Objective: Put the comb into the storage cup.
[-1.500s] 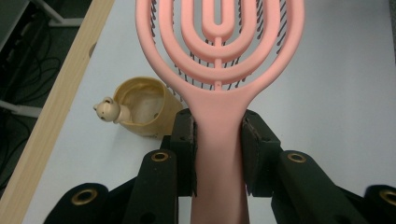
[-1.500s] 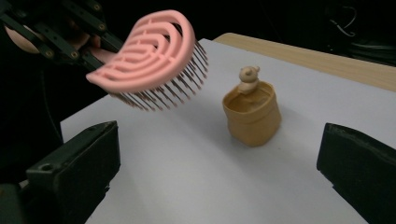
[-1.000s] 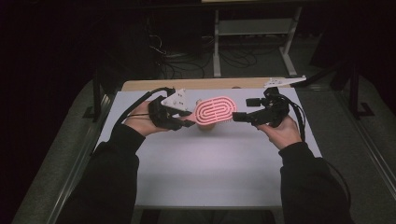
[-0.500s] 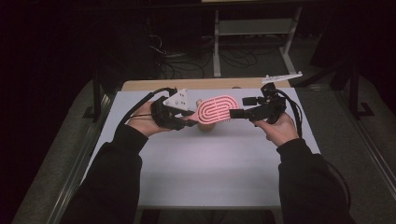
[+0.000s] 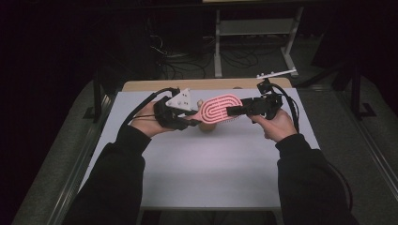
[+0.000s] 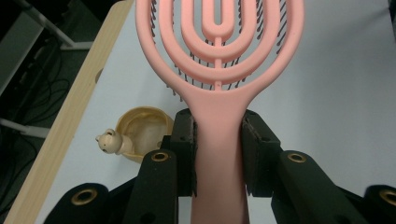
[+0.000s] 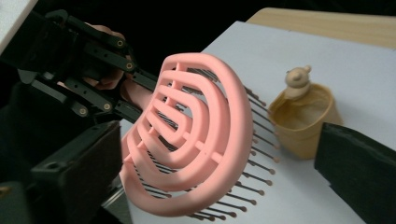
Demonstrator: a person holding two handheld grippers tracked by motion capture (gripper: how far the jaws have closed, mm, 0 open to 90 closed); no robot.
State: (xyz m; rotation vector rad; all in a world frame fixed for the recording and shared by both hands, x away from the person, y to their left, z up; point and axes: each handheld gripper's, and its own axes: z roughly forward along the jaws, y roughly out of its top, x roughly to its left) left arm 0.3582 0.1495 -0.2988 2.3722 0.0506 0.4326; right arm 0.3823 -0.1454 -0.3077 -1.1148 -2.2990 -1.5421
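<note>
You hold the pink plastic vented hairbrush with dark bristles [image 5: 219,108] in the air at the centre of the high view, above the white table top [image 5: 216,164]. The left gripper [image 6: 217,135] is clamped on the brush handle; in the left gripper view both black jaws press flat against the handle's sides near the bottom centre of the frame. The right gripper [image 5: 237,110] is open, its jaws spread to either side of the brush head in the right gripper view, and neither jaw visibly touches it.

Risks from here:
- If you close the right gripper on the curved, open-ribbed head, a jaw can slip off a rib or land on the bristles and bend them.
- If you release the left gripper before the right grip is secure, the brush is likely to drop.
- The small tan cup with a bear-shaped figure on its rim [image 7: 303,120] stands on the table just below the brush, right of centre in the right gripper view. A falling or swinging brush can tip it.

Count: one hairbrush, one cup, two grippers, one table.
</note>
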